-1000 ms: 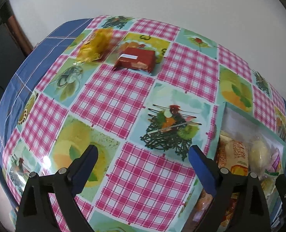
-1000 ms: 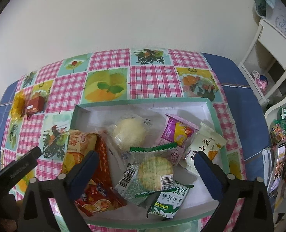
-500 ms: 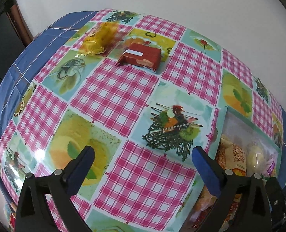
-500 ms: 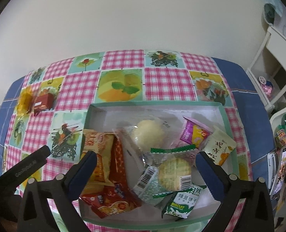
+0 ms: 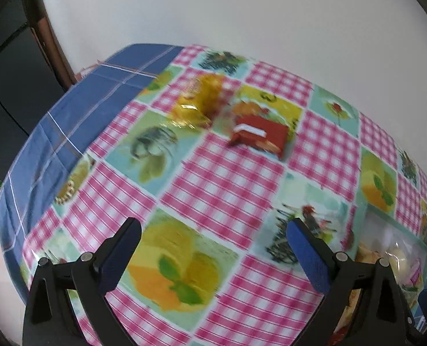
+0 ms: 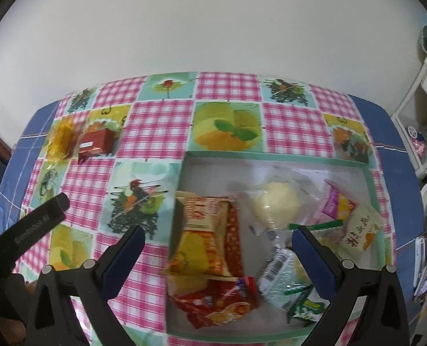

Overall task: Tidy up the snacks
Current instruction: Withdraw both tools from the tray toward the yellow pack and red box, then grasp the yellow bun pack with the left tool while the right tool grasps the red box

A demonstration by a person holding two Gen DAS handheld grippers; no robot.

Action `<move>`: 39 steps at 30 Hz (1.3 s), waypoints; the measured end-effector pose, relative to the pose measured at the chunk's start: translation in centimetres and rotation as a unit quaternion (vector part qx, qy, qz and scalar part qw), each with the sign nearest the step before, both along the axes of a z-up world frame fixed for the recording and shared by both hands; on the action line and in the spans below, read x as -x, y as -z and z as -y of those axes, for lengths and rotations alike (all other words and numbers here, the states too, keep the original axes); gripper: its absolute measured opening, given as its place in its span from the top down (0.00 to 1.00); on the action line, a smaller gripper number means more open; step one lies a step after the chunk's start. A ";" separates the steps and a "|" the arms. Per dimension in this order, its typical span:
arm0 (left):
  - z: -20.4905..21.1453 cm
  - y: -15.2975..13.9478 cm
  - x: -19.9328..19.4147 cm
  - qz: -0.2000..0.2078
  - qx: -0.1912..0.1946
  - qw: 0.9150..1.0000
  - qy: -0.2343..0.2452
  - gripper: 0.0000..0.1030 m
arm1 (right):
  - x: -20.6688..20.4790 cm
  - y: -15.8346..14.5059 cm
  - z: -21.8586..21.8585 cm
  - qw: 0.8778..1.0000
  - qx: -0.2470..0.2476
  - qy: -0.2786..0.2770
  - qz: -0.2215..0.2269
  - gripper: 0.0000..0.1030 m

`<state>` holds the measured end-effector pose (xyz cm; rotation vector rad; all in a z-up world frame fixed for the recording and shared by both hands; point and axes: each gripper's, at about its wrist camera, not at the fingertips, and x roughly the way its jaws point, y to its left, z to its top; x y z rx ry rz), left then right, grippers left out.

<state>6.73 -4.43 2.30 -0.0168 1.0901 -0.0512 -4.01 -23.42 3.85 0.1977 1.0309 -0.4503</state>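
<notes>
A red snack packet (image 5: 261,137) and a yellow snack packet (image 5: 200,105) lie side by side at the far left of the checked tablecloth, also seen as the red packet (image 6: 96,144) and yellow packet (image 6: 62,139). My left gripper (image 5: 213,240) hangs open over the bare cloth, well short of them, with nothing between its fingers. A shallow green-rimmed white box (image 6: 271,155) holds several snacks, among them a yellow-orange packet (image 6: 202,230) and a pale round bun (image 6: 275,204). My right gripper (image 6: 217,248) stands open above the box's left side, holding nothing.
The table's blue cloth border (image 5: 69,121) drops off at the left, with a dark doorway beyond. A white shelf unit (image 6: 424,109) stands right of the table. The left gripper's finger (image 6: 37,222) shows at the left of the right wrist view.
Both grippers have slid left across the table. The two loose packets sit lower and nearer in the left wrist view, and the box has shifted right in the right wrist view.
</notes>
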 end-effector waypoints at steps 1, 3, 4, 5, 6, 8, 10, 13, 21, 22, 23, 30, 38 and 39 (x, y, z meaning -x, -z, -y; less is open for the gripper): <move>-0.5 -0.2 -0.3 0.004 -0.001 1.000 -0.001 0.02 | -0.3 0.0 -0.4 1.000 0.004 -0.002 -0.002 0.00; -1.2 -0.5 -0.7 0.011 -0.004 1.000 0.000 0.02 | -0.8 0.2 -1.2 1.000 0.010 -0.007 -0.006 0.00; -1.7 -0.7 -1.0 0.017 -0.008 1.000 -0.001 0.02 | -1.0 0.2 -1.6 1.000 0.012 -0.010 -0.007 0.00; -2.0 -0.8 -1.1 0.022 -0.011 1.000 -0.004 0.02 | -1.3 0.3 -2.1 1.000 0.013 -0.014 -0.008 0.00; -2.3 -0.9 -1.3 0.024 -0.012 1.000 -0.007 0.02 | -1.5 0.3 -2.4 1.000 0.013 -0.018 -0.008 0.00; -3.2 -1.2 -1.8 0.029 -0.011 0.999 -0.013 0.02 | -2.0 0.6 -3.3 0.999 0.018 -0.025 -0.010 0.00; -4.1 -1.4 -2.3 0.035 -0.013 0.999 -0.017 0.02 | -2.4 0.9 -4.0 0.999 0.018 -0.028 -0.010 0.00; -5.7 -1.4 -3.2 0.041 -0.021 0.999 -0.023 0.02 | -3.1 1.3 -4.9 0.999 0.004 -0.031 -0.006 0.00; -9.5 -0.7 -5.8 0.037 -0.006 0.999 -0.036 0.02 | -5.0 1.8 -7.1 0.999 -0.005 -0.038 0.013 0.00; -9.6 -0.6 -6.0 0.035 -0.002 0.999 -0.035 0.02 | -5.3 1.9 -7.3 0.999 -0.006 -0.037 0.015 0.00; -9.8 -0.3 -6.2 0.032 0.003 0.999 -0.035 0.02 | -5.4 1.9 -7.4 0.999 -0.006 -0.036 0.017 0.00; -9.0 1.2 -8.0 0.026 0.005 1.000 -0.002 0.03 | -7.1 3.0 -8.1 0.999 -0.010 -0.041 0.019 0.00; -8.1 1.5 -11.9 0.014 0.051 0.997 0.057 0.03 | -10.1 4.3 -7.6 0.997 -0.045 -0.037 0.044 0.00; -8.0 1.5 -12.4 0.013 0.052 0.997 0.060 0.03 | -10.7 4.6 -7.5 0.997 -0.053 -0.038 0.045 0.00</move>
